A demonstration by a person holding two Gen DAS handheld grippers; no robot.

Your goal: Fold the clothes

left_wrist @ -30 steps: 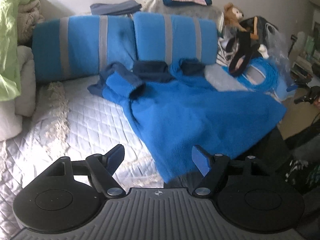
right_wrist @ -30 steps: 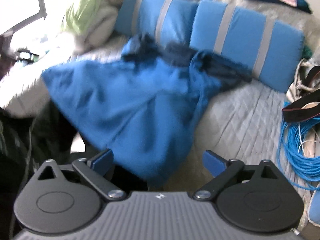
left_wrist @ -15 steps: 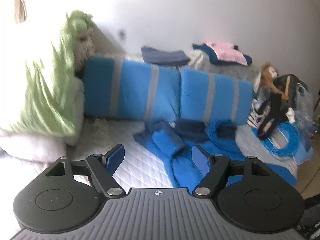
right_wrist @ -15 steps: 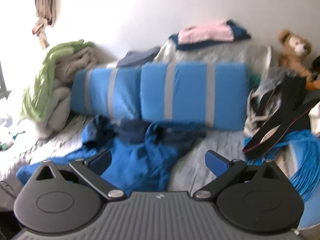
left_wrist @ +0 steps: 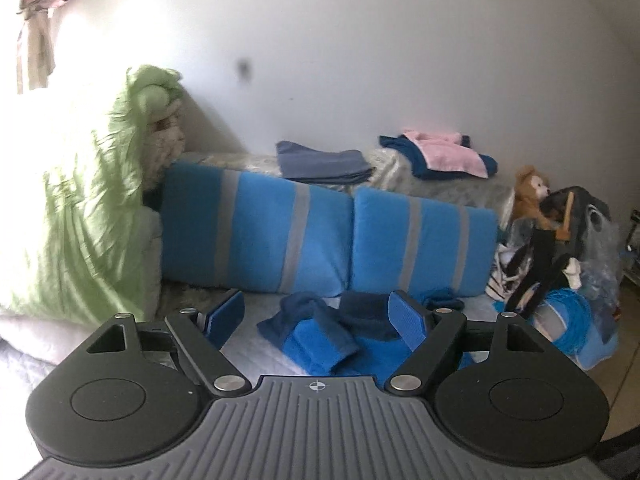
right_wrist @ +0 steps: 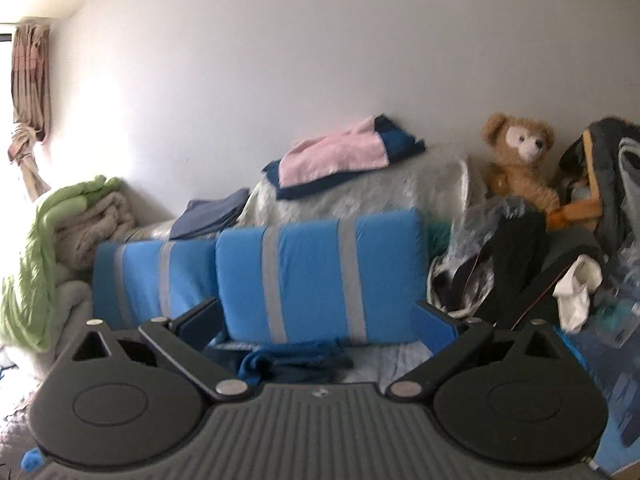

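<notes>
- The left gripper [left_wrist: 316, 318] is hovering with its jaws wide apart and nothing between them; the jaws have just been opening a little further.
- The right gripper [right_wrist: 320, 322] is likewise hanging over the bed with its jaws spread wide and nothing in them.
- One blue fleece [left_wrist: 320, 336] is lying crumpled on the quilt [left_wrist: 256, 356], near the left gripper, just in front of the cushions; neither gripper is touching it.
- In the right wrist view only a dark blue bunch of the fleece [right_wrist: 292, 360] is showing, low between the fingers.
- Two blue cushions with grey stripes are leaning side by side at the far edge of the bed: the left cushion [left_wrist: 256, 236] and the right cushion [left_wrist: 424, 240].
- Behind them, on a covered ledge [right_wrist: 400, 196], two folded piles are resting: a grey-blue pile [left_wrist: 324, 164] to the left, and a pink cloth [left_wrist: 444, 156] lying on a navy one to the right.
- A heap of bedding with a green sheet [left_wrist: 80, 220] draped over it is standing at the far left.
- One teddy bear [right_wrist: 520, 160] is sitting against the wall at the far right, beside a clutter of bags that is too jumbled to sort out.
- One coil of blue cable [left_wrist: 568, 320] is lying at the right end of the bed.
- A tied curtain [right_wrist: 28, 100] is hanging at the far left.
</notes>
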